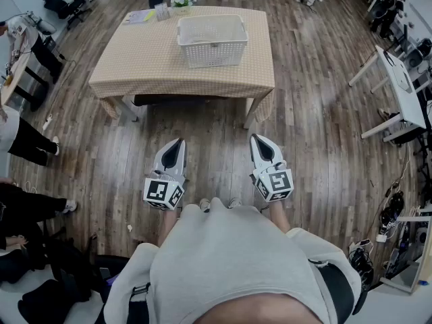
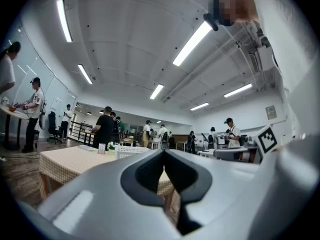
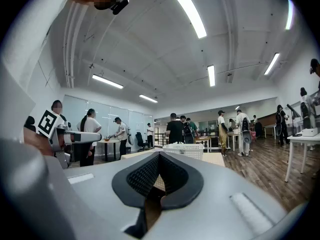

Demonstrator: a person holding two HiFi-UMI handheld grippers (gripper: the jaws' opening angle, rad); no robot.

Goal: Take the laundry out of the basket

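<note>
Holding: nothing — the left gripper [image 1: 181, 142] and right gripper [image 1: 256, 139] are both empty, pointing level, side by side in front of the person [image 1: 236, 262] over the floor [image 1: 317, 120].
Left gripper: jaws pressed together at the tips, nothing between them; its own view looks across at the table [image 1: 135, 63].
Right gripper: same deal, jaws closed tight with nothing in there.
Basket [image 1: 214, 54]: white, slotted walls, upright on the table, toward the far right of the top, well apart from both grippers.
Laundry: honestly can't tell — the inside of the basket just reads pale from above, and both gripper views only catch its wall.
Table: beige checked cloth hanging over the edges, straight ahead of the person.
Flowers [image 1: 181, 1]: small pot at the far edge, just behind the basket's left corner, with papers [image 1: 138, 17] lying near it.
People [image 3: 175, 130]: several around the room's edges, some at other tables.
</note>
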